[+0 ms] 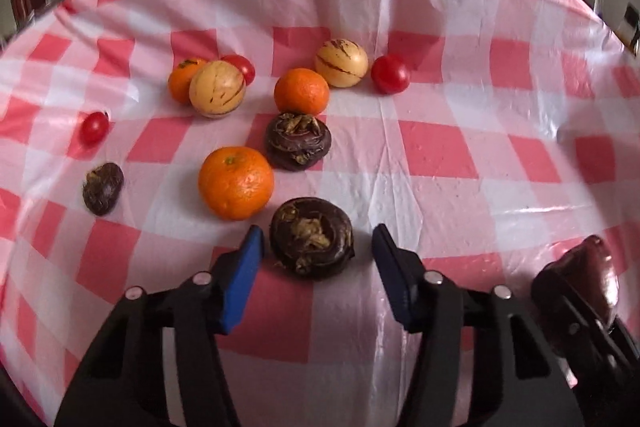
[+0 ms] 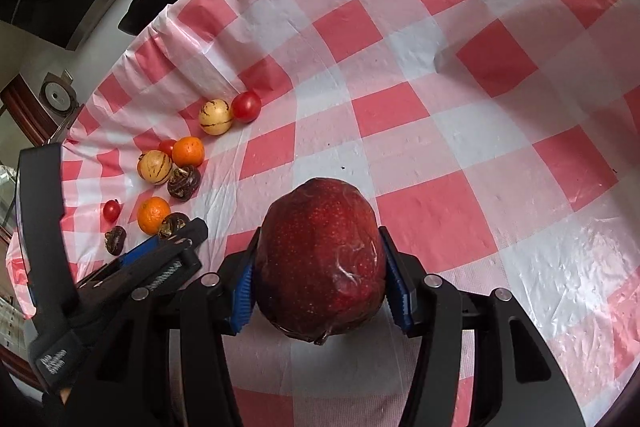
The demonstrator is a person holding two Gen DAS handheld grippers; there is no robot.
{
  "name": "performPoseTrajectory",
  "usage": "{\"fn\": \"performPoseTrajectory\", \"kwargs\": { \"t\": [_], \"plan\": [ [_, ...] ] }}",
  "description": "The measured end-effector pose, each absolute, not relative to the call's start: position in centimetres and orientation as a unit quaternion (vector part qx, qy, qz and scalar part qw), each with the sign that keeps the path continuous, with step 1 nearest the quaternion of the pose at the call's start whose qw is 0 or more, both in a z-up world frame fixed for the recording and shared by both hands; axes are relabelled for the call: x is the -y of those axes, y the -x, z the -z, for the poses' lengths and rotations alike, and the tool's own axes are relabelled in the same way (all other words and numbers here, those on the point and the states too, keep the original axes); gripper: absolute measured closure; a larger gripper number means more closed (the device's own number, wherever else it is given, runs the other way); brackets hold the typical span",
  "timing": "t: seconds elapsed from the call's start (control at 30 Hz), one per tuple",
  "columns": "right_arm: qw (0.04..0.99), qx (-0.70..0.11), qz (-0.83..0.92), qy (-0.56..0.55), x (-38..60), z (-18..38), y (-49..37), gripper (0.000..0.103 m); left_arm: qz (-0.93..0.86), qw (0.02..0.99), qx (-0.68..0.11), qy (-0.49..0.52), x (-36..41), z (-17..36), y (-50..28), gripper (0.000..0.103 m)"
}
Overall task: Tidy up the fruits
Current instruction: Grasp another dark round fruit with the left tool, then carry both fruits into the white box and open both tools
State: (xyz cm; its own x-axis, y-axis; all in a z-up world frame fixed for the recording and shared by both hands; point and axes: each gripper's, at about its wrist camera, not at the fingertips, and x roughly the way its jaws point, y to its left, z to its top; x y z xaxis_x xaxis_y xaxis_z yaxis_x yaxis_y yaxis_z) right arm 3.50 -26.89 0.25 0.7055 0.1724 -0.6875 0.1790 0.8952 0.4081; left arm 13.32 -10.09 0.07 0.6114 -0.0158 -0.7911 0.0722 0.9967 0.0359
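left gripper [image 1: 318, 243] jaws apart around dark water chestnut [image 1: 311, 242], lower centre, pads clear of it | right gripper [image 2: 320, 267] clamped red apple [image 2: 320, 259] over checked bench [image 2: 440, 107]

Checked tablecloth [image 1: 440, 147], oranges [image 1: 236, 183], tomatoes [image 1: 390, 74]

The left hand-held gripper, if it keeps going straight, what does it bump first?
Most likely the dark brown water chestnut sitting between the open fingers of the left hand-held gripper. The pads do not touch it yet. Behind it lies another chestnut, though depth is hard to judge.
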Motion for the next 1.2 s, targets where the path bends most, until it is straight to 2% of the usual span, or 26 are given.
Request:
{"fn": "performPoseTrajectory", "kwargs": {
  "t": [0.03,0.17,0.7,1.0,1.2],
  "plan": [
    [0.895,-0.384,0.002,-0.229,26.9,-0.3,-3.5,0.050,0.028,0.898,-0.438,-0.033,10.2,-0.1,-13.2,0.064],
    [0.895,-0.383,0.001,-0.231,26.9,-0.3,-3.5,0.050,0.034,0.902,-0.431,-0.005,9.0,-0.4,-12.4,0.064],
    [0.893,-0.377,-0.010,-0.246,27.2,-0.1,-3.4,0.050,0.036,0.930,-0.322,0.173,-1.4,-3.5,-3.0,0.064],
    [0.887,-0.387,-0.059,-0.245,25.2,-0.4,-1.7,0.050,0.015,0.932,-0.302,0.199,-8.2,-3.8,2.6,0.064],
    [0.894,-0.391,-0.097,-0.197,17.8,-1.1,2.4,0.050,-0.016,0.946,-0.277,0.168,-13.2,-4.5,8.0,0.064]
  ]
}}
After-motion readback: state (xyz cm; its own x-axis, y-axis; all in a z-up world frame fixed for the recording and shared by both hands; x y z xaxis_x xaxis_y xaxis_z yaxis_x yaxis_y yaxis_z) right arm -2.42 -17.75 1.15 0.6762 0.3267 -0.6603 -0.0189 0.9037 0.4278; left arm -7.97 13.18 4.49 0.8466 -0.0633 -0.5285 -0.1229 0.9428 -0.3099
